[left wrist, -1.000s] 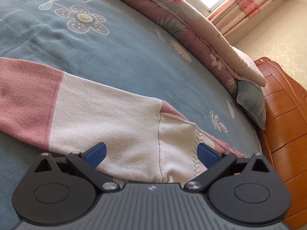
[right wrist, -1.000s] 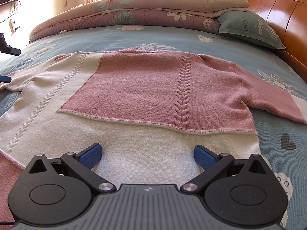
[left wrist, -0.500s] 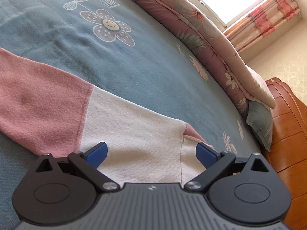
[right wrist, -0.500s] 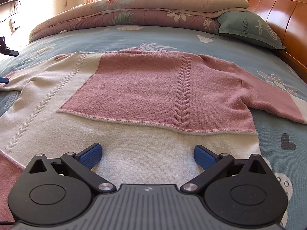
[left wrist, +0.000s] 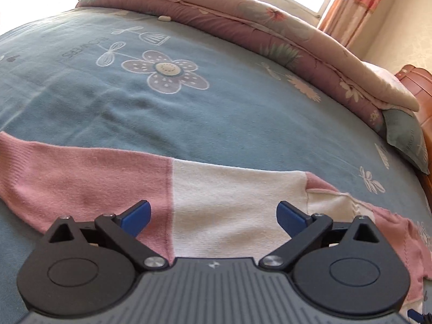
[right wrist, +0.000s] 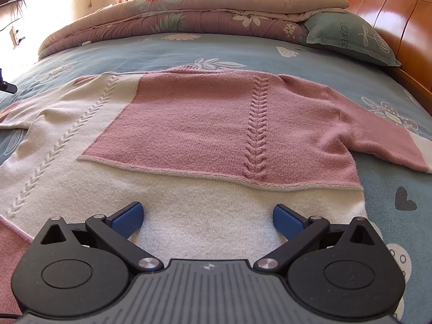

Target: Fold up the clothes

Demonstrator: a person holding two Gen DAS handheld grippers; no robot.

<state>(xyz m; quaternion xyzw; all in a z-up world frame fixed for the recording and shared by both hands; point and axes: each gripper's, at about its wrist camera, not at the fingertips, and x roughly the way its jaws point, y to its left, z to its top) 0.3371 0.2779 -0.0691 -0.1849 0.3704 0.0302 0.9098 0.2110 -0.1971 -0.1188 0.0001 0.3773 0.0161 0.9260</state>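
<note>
While both tools stand with jaws spread wide and nothing between them, the left gripper (left wrist: 213,214) hangs low over the sleeve (left wrist: 167,189) where pink meets cream, likely placed to pinch it there. The right gripper (right wrist: 206,220) hovers above the cream hem (right wrist: 216,205), lined up with the body's midline. Outward from these, the sweater (right wrist: 194,124) lies spread flat, front up, both sleeves out, on the blue bedsheet (right wrist: 243,48); beyond its collar lies the rolled quilt (right wrist: 189,10).
</note>
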